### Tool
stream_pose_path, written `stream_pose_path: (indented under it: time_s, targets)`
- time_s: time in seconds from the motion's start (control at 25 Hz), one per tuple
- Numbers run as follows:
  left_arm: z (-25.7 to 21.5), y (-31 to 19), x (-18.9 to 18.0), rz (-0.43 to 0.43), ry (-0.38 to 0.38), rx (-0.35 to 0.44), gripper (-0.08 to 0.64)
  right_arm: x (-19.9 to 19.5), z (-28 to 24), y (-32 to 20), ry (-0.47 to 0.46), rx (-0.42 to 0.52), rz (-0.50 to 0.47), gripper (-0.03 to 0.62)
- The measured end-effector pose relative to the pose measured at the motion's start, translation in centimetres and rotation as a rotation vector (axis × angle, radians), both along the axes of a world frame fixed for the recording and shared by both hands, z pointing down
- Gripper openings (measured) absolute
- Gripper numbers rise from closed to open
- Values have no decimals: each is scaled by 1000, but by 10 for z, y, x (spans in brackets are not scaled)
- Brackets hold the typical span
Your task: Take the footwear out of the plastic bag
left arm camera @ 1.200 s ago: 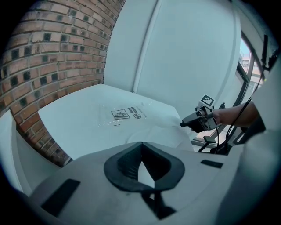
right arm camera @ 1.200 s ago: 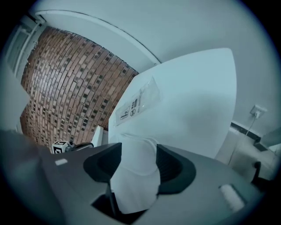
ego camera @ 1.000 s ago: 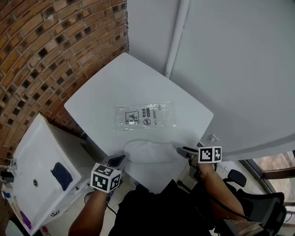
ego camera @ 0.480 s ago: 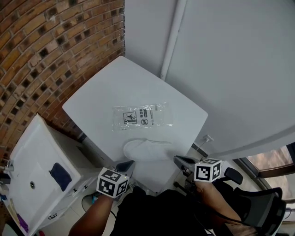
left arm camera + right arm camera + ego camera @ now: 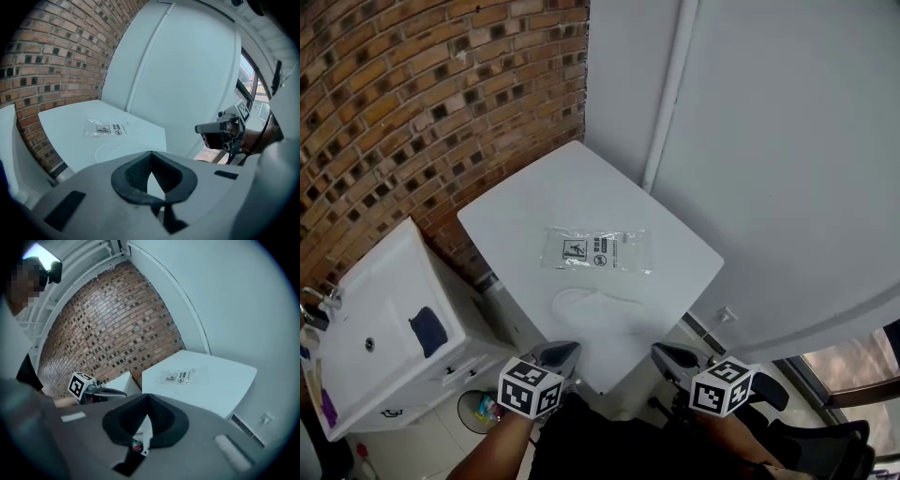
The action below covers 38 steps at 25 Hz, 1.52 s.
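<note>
The clear plastic bag (image 5: 598, 251) with printed labels lies flat and empty-looking in the middle of the white table (image 5: 534, 202). A white slipper (image 5: 593, 309) rests on the table just nearer me than the bag. My left gripper (image 5: 558, 354) and right gripper (image 5: 670, 356) hover beyond the table's near edge, apart from both, each shut on nothing. In the left gripper view the bag (image 5: 107, 128) and slipper (image 5: 117, 151) lie ahead of the left gripper (image 5: 150, 154), with the right gripper (image 5: 220, 129) off to the side. The right gripper view shows its shut right gripper (image 5: 148, 397), the bag (image 5: 183, 376) and the left gripper (image 5: 110, 391).
A brick wall (image 5: 422, 103) runs along the left. A white washbasin cabinet (image 5: 375, 328) stands left of the table. White wall panels with a pipe (image 5: 670, 84) rise behind. An office chair (image 5: 825, 450) sits at the bottom right, a small bin (image 5: 483, 410) on the floor.
Both grippers have drawn back from the slipper to beyond the table's near edge. Slipper and bag have stayed where they were.
</note>
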State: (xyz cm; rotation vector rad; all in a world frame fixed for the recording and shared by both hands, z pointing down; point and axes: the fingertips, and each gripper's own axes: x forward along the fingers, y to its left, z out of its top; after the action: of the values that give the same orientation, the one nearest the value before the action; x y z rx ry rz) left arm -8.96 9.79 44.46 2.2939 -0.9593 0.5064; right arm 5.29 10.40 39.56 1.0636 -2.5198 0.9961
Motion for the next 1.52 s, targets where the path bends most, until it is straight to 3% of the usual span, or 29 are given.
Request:
stream_pose_path:
  time_s: [0.28, 0.52, 0.76, 1.12, 1.52]
  targets:
    - [-25, 61, 28, -40, -27, 42, 6, 37, -14, 47, -37, 42, -26, 2]
    - [-21, 99, 41, -43, -57, 33, 6, 44, -12, 82, -32, 43, -25, 2]
    - [-38, 94, 27, -30, -49, 58, 6, 28, -26, 98, 18, 87, -13, 2]
    - [-48, 101, -3, 100, -27, 64, 6, 2, -33, 97, 71, 93, 93, 2]
    - [-50, 107, -26, 100, -8, 85, 6, -18, -17, 103, 134, 84, 100, 2]
